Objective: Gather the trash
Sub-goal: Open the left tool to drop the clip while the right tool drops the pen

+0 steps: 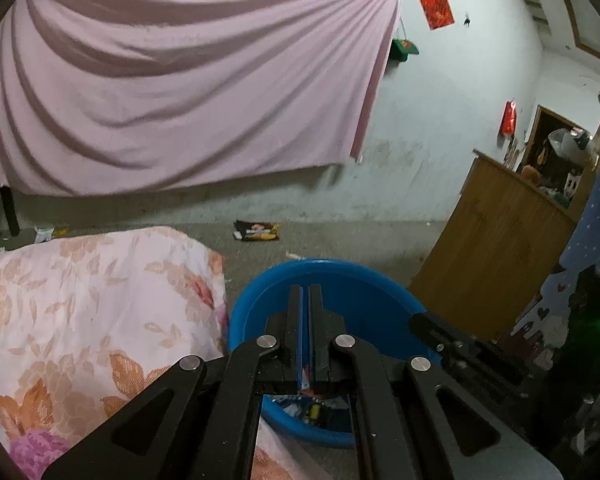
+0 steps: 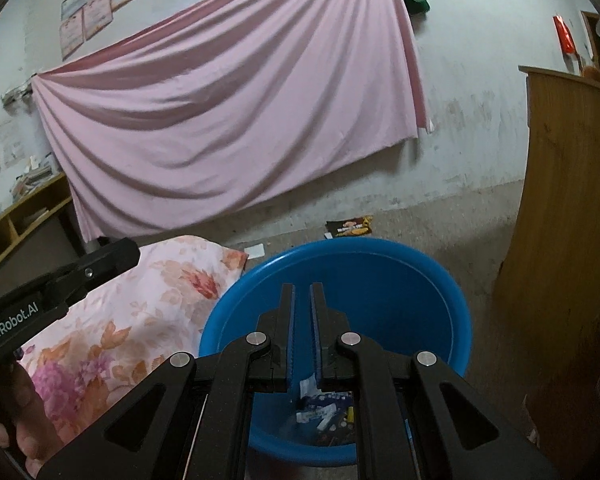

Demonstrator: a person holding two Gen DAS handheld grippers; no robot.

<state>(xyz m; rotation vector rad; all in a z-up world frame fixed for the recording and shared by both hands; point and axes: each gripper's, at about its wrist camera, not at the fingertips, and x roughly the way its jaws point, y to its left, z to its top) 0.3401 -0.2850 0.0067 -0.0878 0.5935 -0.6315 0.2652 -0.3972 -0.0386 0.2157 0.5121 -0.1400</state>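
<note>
Left wrist view: the left gripper (image 1: 305, 292) hangs over the near side of a blue basin (image 1: 260, 304) that stands on the floor against a floral quilt (image 1: 80, 300). Its jaws are almost together; a scrap of wrapper shows at their base, but whether it is pinched there I cannot tell. Mixed wrappers (image 1: 312, 408) lie in the basin bottom, blue, white and yellow, partly hidden by the linkage. A dark snack packet (image 1: 257, 231) with orange print lies flat on the floor beyond the basin, near the wall, its long axis running left to right. A pale scrap (image 1: 296, 256) lies just behind the basin rim. The right gripper's body enters at right. Right wrist view: the right gripper (image 2: 302, 292) also hangs above the basin (image 2: 440, 300), jaws nearly closed with a narrow slit and nothing between the tips. This view shows more of the basin litter (image 2: 324, 412), white and blue pieces, and a white paper (image 2: 256, 249) on the floor by the quilt (image 2: 140, 312), not seen from the left. The packet (image 2: 350, 227) lies beyond the rim, tilted slightly. A wooden board (image 2: 572, 200) stands at right.
</note>
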